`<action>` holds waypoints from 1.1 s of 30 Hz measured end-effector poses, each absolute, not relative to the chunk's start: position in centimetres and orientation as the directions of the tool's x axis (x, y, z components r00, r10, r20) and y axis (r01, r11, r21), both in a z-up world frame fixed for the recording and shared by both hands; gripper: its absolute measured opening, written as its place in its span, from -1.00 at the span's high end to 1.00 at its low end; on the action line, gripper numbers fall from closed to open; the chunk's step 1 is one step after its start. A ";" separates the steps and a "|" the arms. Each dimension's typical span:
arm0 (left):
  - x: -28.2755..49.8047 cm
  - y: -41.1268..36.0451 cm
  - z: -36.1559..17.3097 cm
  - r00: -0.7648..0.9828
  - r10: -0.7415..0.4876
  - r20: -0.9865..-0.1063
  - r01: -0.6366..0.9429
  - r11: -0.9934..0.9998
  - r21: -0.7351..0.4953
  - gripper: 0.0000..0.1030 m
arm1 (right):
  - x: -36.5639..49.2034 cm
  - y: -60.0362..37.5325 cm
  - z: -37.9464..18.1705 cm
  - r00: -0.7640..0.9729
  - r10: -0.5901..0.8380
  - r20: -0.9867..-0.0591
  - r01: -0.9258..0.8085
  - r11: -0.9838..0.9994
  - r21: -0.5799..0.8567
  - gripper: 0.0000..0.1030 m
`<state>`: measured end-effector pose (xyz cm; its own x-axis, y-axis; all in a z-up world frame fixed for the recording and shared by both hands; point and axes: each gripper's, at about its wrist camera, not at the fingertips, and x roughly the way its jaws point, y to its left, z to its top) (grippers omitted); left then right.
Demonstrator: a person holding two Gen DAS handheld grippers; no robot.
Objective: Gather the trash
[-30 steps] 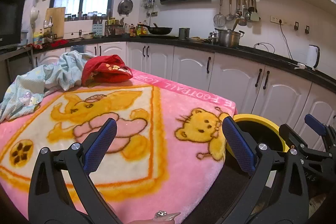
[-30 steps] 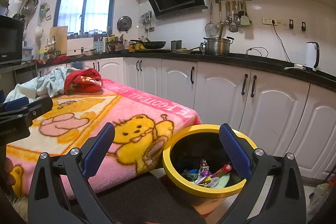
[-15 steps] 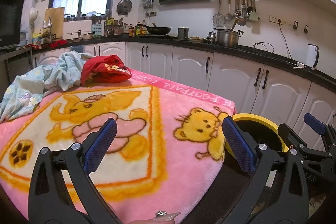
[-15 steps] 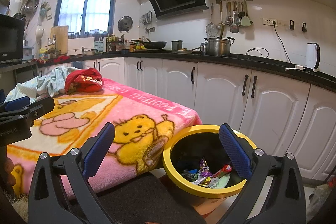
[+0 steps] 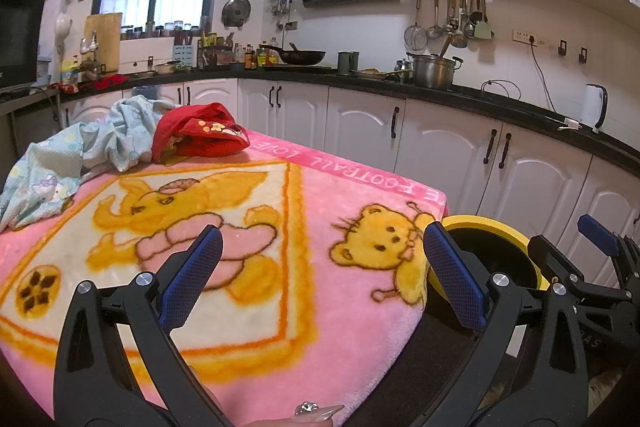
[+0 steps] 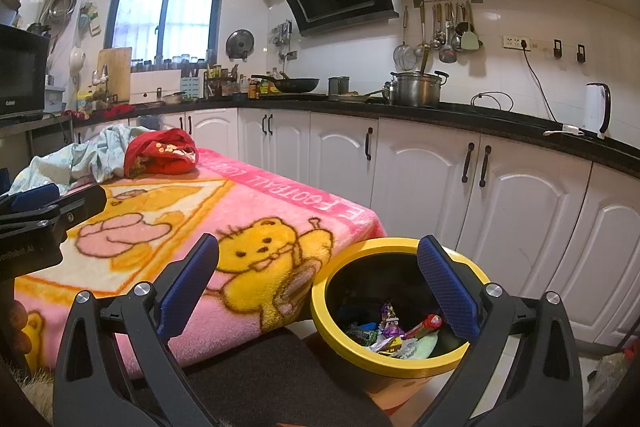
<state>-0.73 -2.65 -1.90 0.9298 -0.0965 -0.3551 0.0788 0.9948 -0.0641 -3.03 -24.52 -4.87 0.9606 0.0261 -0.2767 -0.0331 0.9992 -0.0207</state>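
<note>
Kitchen setting: white cabinets (image 6: 420, 179) under a dark worktop, with a table draped in a pink cartoon blanket (image 5: 248, 227) in the foreground.

Left hand-held gripper (image 5: 320, 277): jaws spread wide, nothing held, poised over the near edge of the blanket. Right hand-held gripper (image 6: 318, 283): jaws likewise spread and empty, hanging just above and in front of the yellow-rimmed bin (image 6: 320, 311).

Trash (image 6: 390, 331): wrappers and bright scraps are seen lying at the bottom of the bin, below and slightly ahead of the right hand-held gripper's right finger. No loose trash is made out on the blanket within either view.

Far from the left hand-held gripper, at the back left of the table, a red cloth (image 5: 198, 137) is heaped against a pale blue patterned cloth (image 5: 80, 155).

Key relation: the bin lies to the right of the left hand-held gripper and directly under the right one, so the right hand is judged nearer for any drop. Collection is judged largely done.

Obscured: the bin's near wall and base are cut off by the gripper frame; the table's near left corner is out of view; the individual pieces of trash are too small to tell apart.
</note>
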 end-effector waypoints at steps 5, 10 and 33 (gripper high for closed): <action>-0.7 -2.6 -1.9 0.930 -0.097 -0.355 0.079 0.995 -0.063 -0.79 | -3.0 -24.5 -5.0 0.960 0.027 -0.277 -0.034 0.999 -0.021 -0.88; -0.7 -2.7 -1.9 0.931 -0.095 -0.354 0.078 0.995 -0.063 -0.79 | -3.0 -24.5 -4.9 0.960 0.026 -0.277 -0.033 0.999 -0.021 -0.88; -0.7 7.9 -1.4 0.874 0.122 -0.470 -0.217 0.964 -0.152 -0.79 | 1.8 -17.4 -3.3 0.859 0.270 -0.435 -0.317 0.948 -0.038 -0.88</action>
<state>-0.66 7.87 -1.42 0.8739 0.1222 -0.4704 -0.2166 0.9643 -0.1520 1.80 -17.41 -3.32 0.8587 0.2702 -0.4354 -0.3172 0.9476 -0.0376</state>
